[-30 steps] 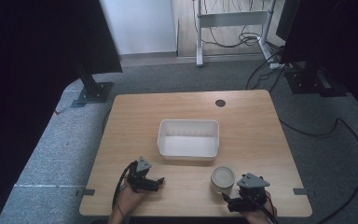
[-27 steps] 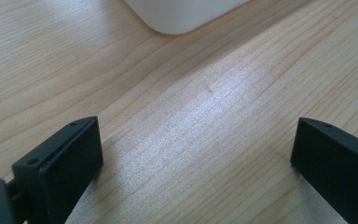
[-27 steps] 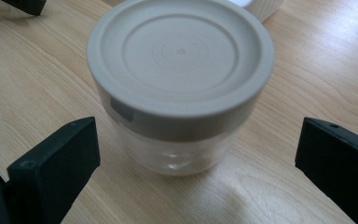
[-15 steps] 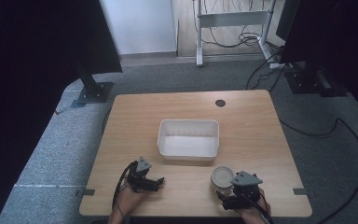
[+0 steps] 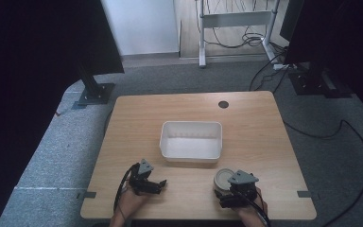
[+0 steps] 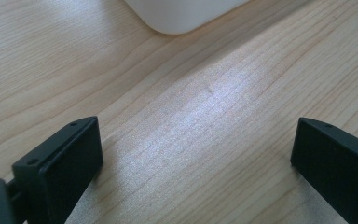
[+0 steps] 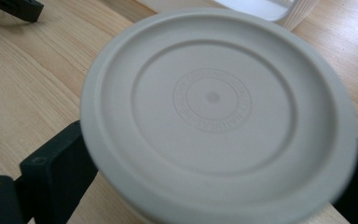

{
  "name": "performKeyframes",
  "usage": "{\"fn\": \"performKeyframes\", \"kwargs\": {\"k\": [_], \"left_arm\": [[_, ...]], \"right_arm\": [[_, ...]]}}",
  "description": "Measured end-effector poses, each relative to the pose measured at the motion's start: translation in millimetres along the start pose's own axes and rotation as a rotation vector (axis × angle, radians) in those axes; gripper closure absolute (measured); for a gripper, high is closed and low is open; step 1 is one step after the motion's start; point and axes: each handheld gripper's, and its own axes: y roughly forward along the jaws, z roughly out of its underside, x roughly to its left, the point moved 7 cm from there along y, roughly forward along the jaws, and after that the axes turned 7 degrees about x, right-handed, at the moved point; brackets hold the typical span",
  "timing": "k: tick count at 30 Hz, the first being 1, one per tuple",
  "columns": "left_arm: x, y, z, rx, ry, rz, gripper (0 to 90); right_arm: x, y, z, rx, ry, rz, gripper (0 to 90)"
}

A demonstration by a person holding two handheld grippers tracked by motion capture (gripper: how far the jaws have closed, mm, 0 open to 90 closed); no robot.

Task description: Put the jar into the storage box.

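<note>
The right tongs (image 5: 228, 195) are spread around a round tub (image 7: 219, 112), just in front of the white bin (image 5: 191, 140). They look ready to squeeze it next. The left tongs (image 5: 157, 185) rest apart, empty, on the desk (image 5: 255, 127).

A white rectangular tub (image 5: 191, 140) sits mid-tabletop (image 5: 137, 118). Near the front edge, the left hand-held gripper (image 5: 157, 186) lies over bare wood, while the right hand-held gripper (image 5: 230, 196) is against a round grey lidded container (image 5: 223, 179).
</note>
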Motion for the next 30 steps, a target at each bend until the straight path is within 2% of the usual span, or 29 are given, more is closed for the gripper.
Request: {"fn": "performKeyframes", "kwargs": {"k": [5, 11, 17, 30], "left_arm": [[0.1, 0.1, -0.1, 0.001, 0.000, 0.000, 1.7], [0.1, 0.1, -0.1, 0.001, 0.000, 0.000, 1.6], [0.1, 0.1, -0.1, 0.001, 0.000, 0.000, 1.6], [0.1, 0.1, -0.1, 0.001, 0.000, 0.000, 1.6]], "right_arm": [[-0.6, 5.7, -1.5, 0.002, 0.001, 0.017, 8.0], [-0.3, 4.7, -1.8, -0.006, 0.042, 0.008, 8.9], [1.4, 3.5, -2.3, 0.008, 0.029, 0.013, 8.9], [0.3, -1.5, -12.8, 0.001, 0.033, 0.020, 8.9]]}}
